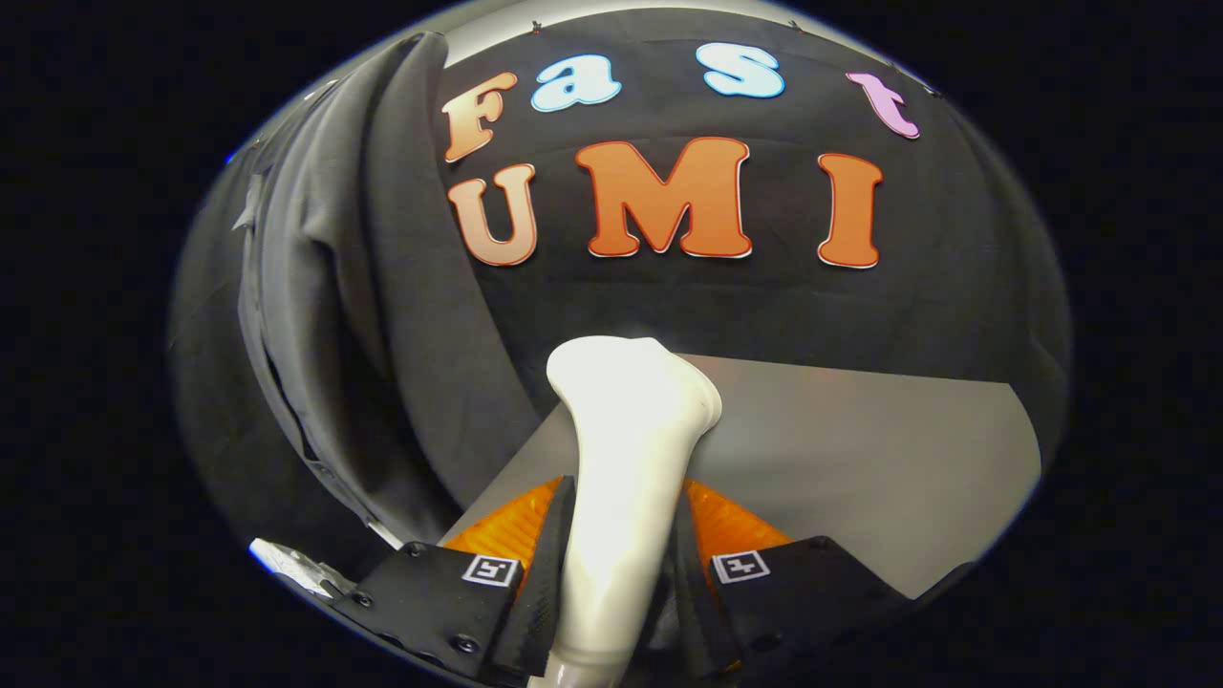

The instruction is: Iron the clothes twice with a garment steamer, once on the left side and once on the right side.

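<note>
Here the black cloth wall (764, 306) is spreading across the whole back of the booth, and the dark grey garment (382, 315) is hanging in front of its left part, folds running top to bottom, its lower hem dropping down near the left finger. Right of the garment the grey tabletop (860, 459) is lying open, its far edge meeting the wall and its right edge slanting back toward the tool, so the free room is sitting ahead and to the right. The white garment steamer (626, 459) is rising between the fingers, long axis pointing forward and a little up, its flared head tilting slightly right, just right of the garment's edge and not clearly touching it. The tool (623, 535) is clenching the steamer's handle, both fingers pressing its sides.
</note>
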Tool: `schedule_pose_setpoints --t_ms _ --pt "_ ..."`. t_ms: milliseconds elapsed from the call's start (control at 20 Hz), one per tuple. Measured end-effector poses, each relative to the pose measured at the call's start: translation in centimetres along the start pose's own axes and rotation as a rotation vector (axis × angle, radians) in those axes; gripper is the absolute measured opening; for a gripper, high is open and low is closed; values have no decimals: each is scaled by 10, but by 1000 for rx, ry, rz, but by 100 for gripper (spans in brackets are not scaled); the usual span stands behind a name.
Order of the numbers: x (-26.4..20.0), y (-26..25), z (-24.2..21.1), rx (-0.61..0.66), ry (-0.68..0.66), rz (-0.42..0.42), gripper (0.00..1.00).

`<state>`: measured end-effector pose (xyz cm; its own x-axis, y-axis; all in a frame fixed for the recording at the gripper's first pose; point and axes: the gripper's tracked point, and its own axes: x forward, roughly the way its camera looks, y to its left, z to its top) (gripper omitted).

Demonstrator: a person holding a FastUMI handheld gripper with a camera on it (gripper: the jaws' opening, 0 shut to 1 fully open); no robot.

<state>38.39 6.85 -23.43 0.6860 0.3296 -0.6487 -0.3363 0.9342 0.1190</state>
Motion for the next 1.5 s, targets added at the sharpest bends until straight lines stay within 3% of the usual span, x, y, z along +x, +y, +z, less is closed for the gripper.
schedule_pose_setpoints --t_ms 100,250,550,750,1250,1500 --pt "-14 -5 3 -8 -53 -21 59" --pt "-53 8 15 -19 -169 -4 48" --pt "-94 13 -23 -47 -259 -35 45" --pt "-140 10 -4 9 -381 -93 45" --pt "-273 131 24 -15 -602 -172 45" --pt "-289 210 28 -37 -643 -145 45"
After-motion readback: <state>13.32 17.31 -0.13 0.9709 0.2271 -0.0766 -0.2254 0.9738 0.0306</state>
